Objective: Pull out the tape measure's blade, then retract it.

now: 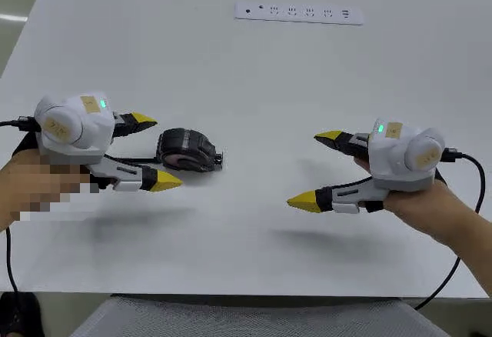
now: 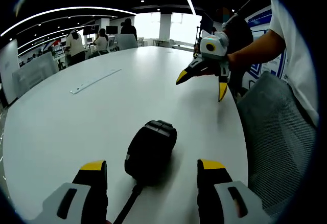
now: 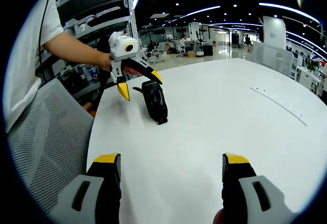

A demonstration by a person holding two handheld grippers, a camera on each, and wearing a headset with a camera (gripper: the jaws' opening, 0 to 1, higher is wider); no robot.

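We see two grippers, each white-bodied with black, yellow-tipped jaws, held low over the white worktable (image 1: 246,68) and pointing inward at one another. The left gripper (image 1: 159,150) sits level in its hand, jaws spread wide and gripping nothing. The single black, rounded tape measure (image 1: 188,150) lies on the table just ahead of its tips, in line with the gap between them, and its thin black strap trails back toward that gripper. The right gripper (image 1: 307,168) hovers well apart from the tape measure, tilted slightly down, jaws equally wide and empty. One white power strip (image 1: 298,12) lies at the table's far side.
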